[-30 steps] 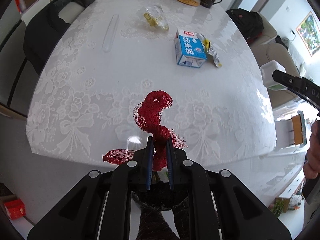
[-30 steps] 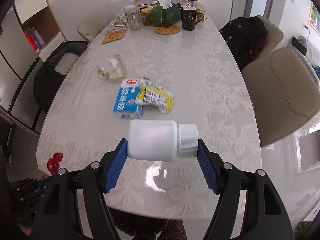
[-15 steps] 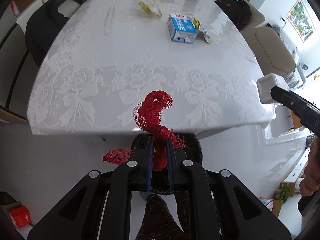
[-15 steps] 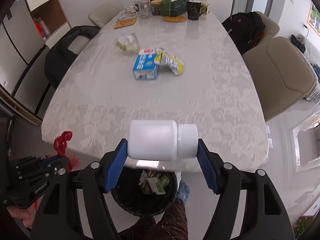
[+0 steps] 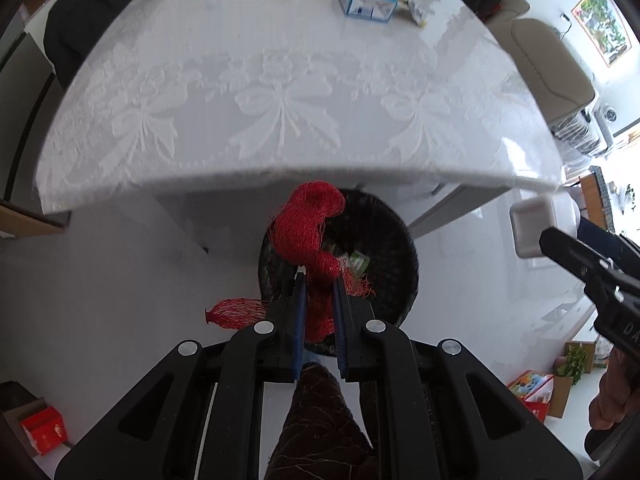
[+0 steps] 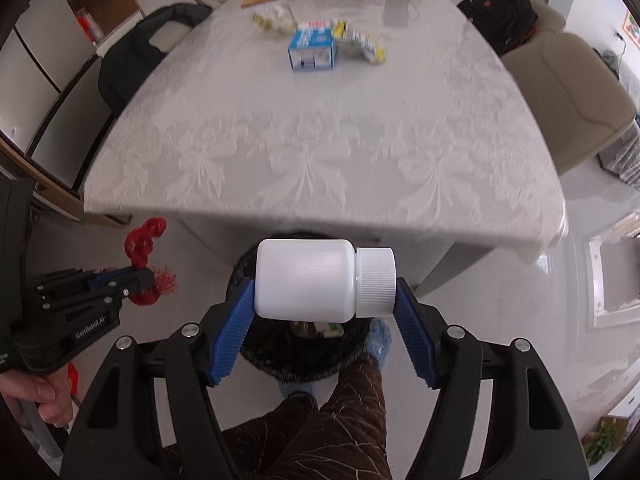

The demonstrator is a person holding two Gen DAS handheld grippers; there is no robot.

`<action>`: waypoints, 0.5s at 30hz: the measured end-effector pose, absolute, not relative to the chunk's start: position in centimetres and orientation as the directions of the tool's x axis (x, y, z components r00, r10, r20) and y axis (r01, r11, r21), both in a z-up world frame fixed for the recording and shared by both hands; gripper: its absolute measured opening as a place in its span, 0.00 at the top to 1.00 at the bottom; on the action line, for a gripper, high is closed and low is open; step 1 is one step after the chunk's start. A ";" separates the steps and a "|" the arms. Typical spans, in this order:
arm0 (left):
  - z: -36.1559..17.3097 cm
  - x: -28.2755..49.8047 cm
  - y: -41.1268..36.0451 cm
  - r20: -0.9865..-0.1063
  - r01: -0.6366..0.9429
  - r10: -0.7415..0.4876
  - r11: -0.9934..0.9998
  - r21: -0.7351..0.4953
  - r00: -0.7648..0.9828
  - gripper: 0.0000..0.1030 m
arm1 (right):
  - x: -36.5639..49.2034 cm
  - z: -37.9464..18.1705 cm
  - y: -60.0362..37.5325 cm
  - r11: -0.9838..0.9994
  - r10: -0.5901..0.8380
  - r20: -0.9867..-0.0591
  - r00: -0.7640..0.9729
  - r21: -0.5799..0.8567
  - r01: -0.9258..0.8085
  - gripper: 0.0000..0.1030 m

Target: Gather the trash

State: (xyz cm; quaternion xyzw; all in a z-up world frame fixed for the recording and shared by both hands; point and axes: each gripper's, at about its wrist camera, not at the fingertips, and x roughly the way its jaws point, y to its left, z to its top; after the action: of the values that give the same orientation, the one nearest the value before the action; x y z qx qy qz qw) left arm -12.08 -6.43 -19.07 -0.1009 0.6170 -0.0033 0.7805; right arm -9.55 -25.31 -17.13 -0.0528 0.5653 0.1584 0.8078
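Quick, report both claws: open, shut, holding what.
Left claw: shut on the red mesh net.
Right claw: shut on the white bottle, held sideways.

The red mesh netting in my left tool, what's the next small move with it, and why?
Probably open the left tool and let the red mesh netting drop. It hangs clamped above the black trash bin, past the table edge, with rubbish already inside. The right tool, holding the white bottle over the same bin, could release next.

White lace-covered surface (image 6: 320, 128); beige chairs (image 6: 568, 92); glossy pale floor (image 5: 100, 280); cupboards (image 6: 44, 52); daylight from the right.
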 end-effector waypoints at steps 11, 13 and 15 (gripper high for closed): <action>-22.6 -11.2 -10.4 -0.975 -0.045 -0.135 0.988 -0.145 0.175 0.89 | -10.4 -20.1 -29.2 0.974 0.145 -0.955 0.258 0.091 -0.209 0.36; -22.9 -10.6 -11.4 -0.974 -0.028 -0.145 0.988 -0.152 0.172 0.89 | -10.5 -20.0 -29.7 0.977 0.138 -0.955 0.263 0.087 -0.196 0.36; -22.8 -10.3 -12.3 -0.973 -0.006 -0.154 0.988 -0.157 0.173 0.89 | -10.4 -19.7 -30.3 0.979 0.132 -0.954 0.270 0.082 -0.187 0.36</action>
State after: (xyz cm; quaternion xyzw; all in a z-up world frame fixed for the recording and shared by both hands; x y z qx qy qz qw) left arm -10.25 -12.29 -22.83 -0.0623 0.6411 -0.0483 0.7634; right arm -10.43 -30.32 -19.72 -0.0231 0.5958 0.0999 0.7966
